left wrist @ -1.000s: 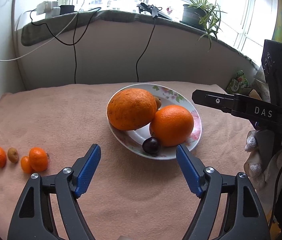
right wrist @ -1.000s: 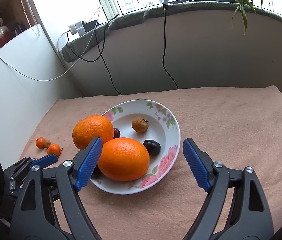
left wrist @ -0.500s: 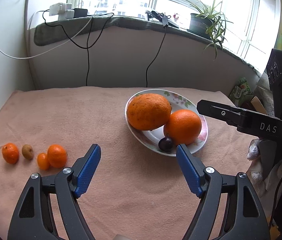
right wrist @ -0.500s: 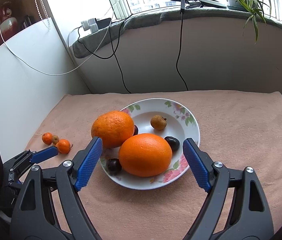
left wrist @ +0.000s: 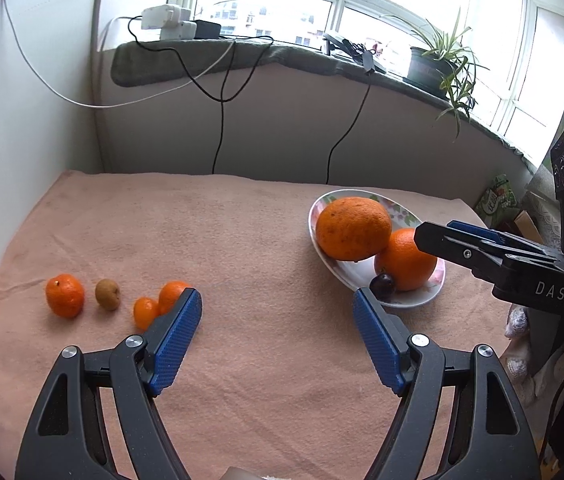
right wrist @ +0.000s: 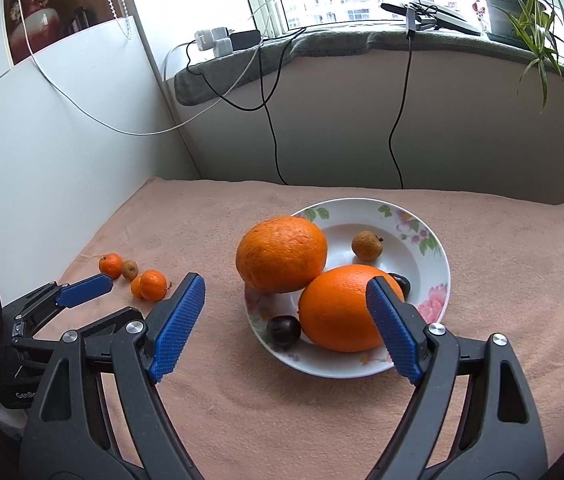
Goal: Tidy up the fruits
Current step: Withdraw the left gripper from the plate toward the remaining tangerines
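A floral white plate [right wrist: 431, 248] [left wrist: 413, 300] holds two big oranges [right wrist: 282, 254] [right wrist: 337, 308], two dark plums [right wrist: 283, 331] and a small brown fruit [right wrist: 366, 245]. On the cloth to the left lie three small tangerines [left wrist: 64, 295] [left wrist: 145, 312] [left wrist: 172, 294] and a brown fruit [left wrist: 107, 294]. My left gripper [left wrist: 278, 312] is open and empty above the cloth, its left finger just right of the loose fruits. My right gripper [right wrist: 285, 300] is open and empty, hovering before the plate.
The peach cloth [left wrist: 222, 240] covers the table. A white wall [left wrist: 22, 140] stands at the left. Black cables [right wrist: 397, 120] hang from the sill behind. A potted plant [left wrist: 437, 64] stands on the sill. A green packet [left wrist: 495, 198] lies off the right edge.
My left gripper has swung left, from facing the plate toward the loose small fruits. My right gripper has also shifted left, so the plate now sits right of centre. Both stay open.
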Demonstrator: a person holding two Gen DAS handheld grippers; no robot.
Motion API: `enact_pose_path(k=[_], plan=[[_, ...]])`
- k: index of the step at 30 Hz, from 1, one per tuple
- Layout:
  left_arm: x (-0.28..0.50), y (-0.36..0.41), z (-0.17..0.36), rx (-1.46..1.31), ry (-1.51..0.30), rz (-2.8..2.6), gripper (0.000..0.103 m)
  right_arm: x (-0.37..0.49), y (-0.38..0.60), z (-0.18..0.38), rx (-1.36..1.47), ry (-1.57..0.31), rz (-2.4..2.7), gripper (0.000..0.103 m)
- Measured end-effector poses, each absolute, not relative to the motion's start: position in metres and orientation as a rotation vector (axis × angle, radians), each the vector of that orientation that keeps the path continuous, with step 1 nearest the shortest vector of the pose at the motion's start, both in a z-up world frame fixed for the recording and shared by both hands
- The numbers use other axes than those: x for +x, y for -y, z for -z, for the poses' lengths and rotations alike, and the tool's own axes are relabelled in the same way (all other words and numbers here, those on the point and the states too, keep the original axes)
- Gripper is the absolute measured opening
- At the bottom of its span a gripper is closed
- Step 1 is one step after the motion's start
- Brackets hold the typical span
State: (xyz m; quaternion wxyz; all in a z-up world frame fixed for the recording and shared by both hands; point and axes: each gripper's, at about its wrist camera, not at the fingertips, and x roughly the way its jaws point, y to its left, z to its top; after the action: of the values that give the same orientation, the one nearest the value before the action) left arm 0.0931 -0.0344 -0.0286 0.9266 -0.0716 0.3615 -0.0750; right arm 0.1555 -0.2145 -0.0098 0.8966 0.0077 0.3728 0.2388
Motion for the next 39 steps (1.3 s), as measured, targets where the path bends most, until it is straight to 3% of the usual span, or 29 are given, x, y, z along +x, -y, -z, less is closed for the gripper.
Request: enact_pose_path(k=[39], plan=[[0.064,-0.108,0.071,-0.295,-0.78,-0.065,0.078,0.135,0.095,0.041,-0.072,-0.862,-0.691,0.085]])
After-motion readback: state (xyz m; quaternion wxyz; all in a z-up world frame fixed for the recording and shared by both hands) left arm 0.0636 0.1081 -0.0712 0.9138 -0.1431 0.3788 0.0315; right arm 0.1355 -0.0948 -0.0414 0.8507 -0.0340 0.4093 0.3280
